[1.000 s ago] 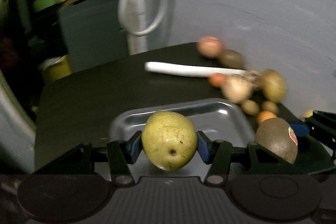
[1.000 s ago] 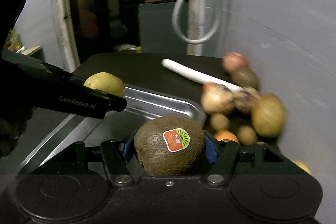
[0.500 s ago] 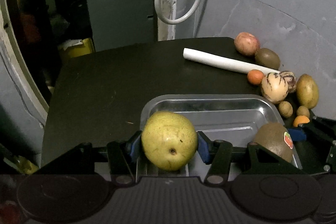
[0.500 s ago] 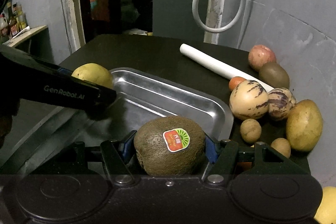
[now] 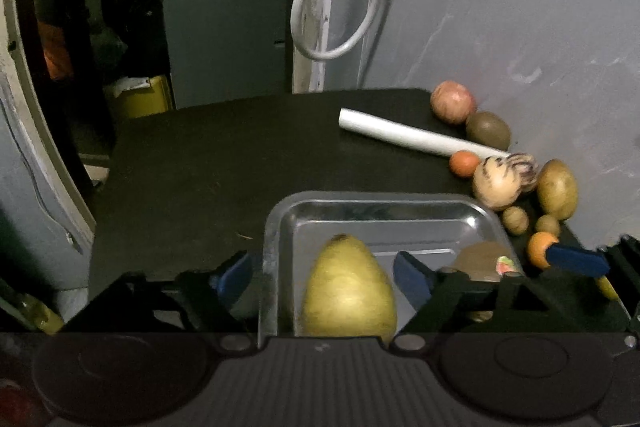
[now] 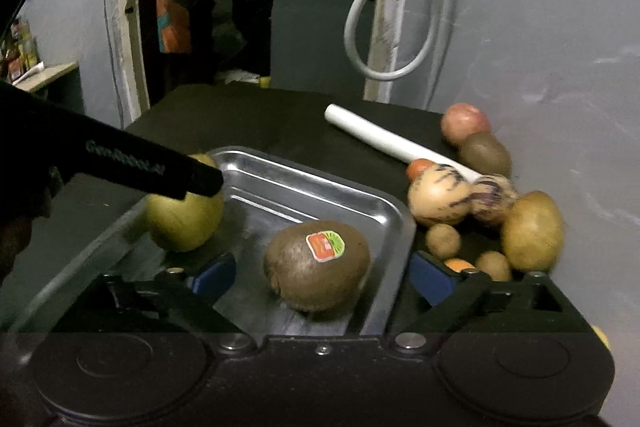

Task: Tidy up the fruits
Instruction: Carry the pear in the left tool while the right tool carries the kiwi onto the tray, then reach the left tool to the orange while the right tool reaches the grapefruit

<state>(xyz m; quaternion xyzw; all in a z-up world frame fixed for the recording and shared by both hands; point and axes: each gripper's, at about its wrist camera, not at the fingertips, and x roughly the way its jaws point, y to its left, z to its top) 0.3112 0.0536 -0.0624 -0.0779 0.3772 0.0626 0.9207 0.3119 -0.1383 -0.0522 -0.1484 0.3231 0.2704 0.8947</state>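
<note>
A yellow-green pear (image 5: pixel 347 287) lies in the metal tray (image 5: pixel 380 205), between the open jaws of my left gripper (image 5: pixel 322 273). It also shows in the right wrist view (image 6: pixel 184 217), partly behind the left gripper's finger (image 6: pixel 160 171). A brown kiwi with a sticker (image 6: pixel 316 265) rests in the tray (image 6: pixel 304 183), between the open jaws of my right gripper (image 6: pixel 316 277). The kiwi (image 5: pixel 482 259) is partly hidden in the left wrist view.
Several loose fruits lie at the table's right by the wall: a red apple (image 6: pixel 464 121), a kiwi (image 6: pixel 484 153), two striped melons (image 6: pixel 438 193), a yellow fruit (image 6: pixel 532 229) and small ones. A white tube (image 6: pixel 384 141) lies behind them. A white hose hangs on the wall (image 6: pixel 384 27).
Both grippers have opened and let go. The pear and the kiwi have dropped into the tray. Both grippers have moved forward over the tray.
</note>
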